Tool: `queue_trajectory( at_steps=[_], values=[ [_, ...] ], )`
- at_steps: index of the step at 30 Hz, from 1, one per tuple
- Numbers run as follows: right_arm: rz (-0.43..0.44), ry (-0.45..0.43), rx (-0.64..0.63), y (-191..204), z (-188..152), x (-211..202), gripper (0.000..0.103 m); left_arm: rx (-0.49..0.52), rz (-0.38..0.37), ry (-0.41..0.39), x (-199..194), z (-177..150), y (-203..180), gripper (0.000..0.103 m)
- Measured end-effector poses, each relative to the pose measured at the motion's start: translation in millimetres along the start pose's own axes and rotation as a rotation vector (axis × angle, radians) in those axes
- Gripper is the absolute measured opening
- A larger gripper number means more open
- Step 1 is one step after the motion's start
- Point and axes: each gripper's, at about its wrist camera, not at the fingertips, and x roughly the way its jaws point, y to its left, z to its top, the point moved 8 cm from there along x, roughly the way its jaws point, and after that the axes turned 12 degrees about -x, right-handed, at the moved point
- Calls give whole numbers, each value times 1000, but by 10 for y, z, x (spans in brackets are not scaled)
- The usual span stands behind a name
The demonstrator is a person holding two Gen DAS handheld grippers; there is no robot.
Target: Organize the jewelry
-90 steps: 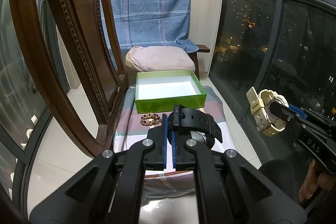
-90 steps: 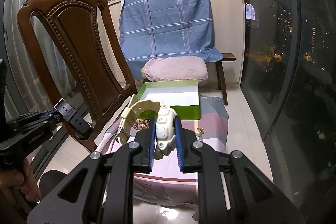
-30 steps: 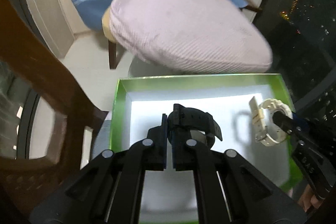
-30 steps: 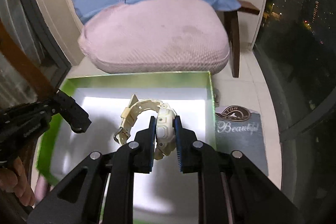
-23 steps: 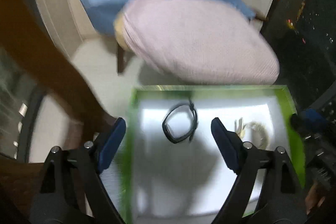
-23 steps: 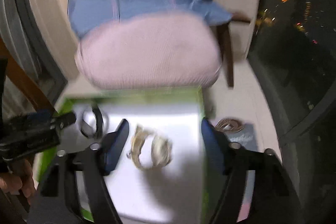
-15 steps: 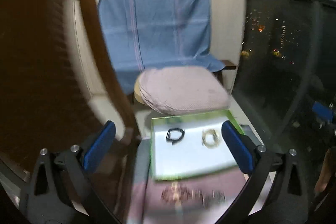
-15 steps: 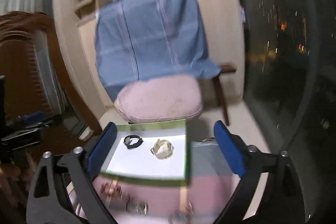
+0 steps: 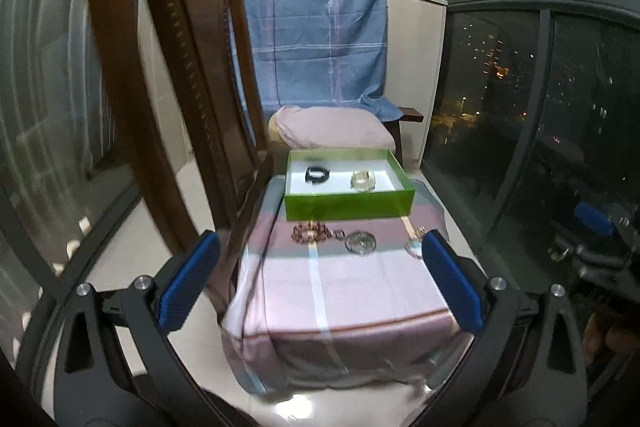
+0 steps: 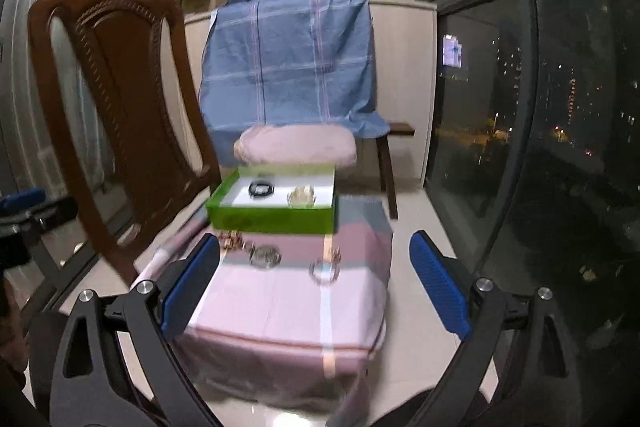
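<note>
The left gripper (image 9: 318,281) stands with its blue pads wide apart and nothing between them, and the right gripper (image 10: 314,281) is likewise spread and empty — both hang well back from the cloth-covered desk (image 9: 352,291), probably to line up the next pick. Near them on the cloth lie a beaded bracelet (image 9: 310,231), a round silvery piece (image 9: 361,242) and a pale bracelet (image 9: 414,247), not yet sorted. Beyond, the green box (image 9: 348,207) holds a black watch (image 9: 317,174) and a cream watch (image 9: 363,180) side by side, apart — presumably so they stay tidy.
</note>
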Motion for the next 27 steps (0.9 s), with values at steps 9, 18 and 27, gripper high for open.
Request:
queue_trajectory(
  at_steps=[9, 18, 27],
  values=[
    [19, 14, 41, 107, -78, -297, 93, 3, 13, 60, -150, -271, -37, 100],
    [21, 1, 47, 99, -107, -391, 93, 16, -3, 61, -229, -260, -103, 100],
    [23, 1, 45, 96, -124, -386, 93, 19, 0, 59, -219, -249, -140, 100]
  ],
)
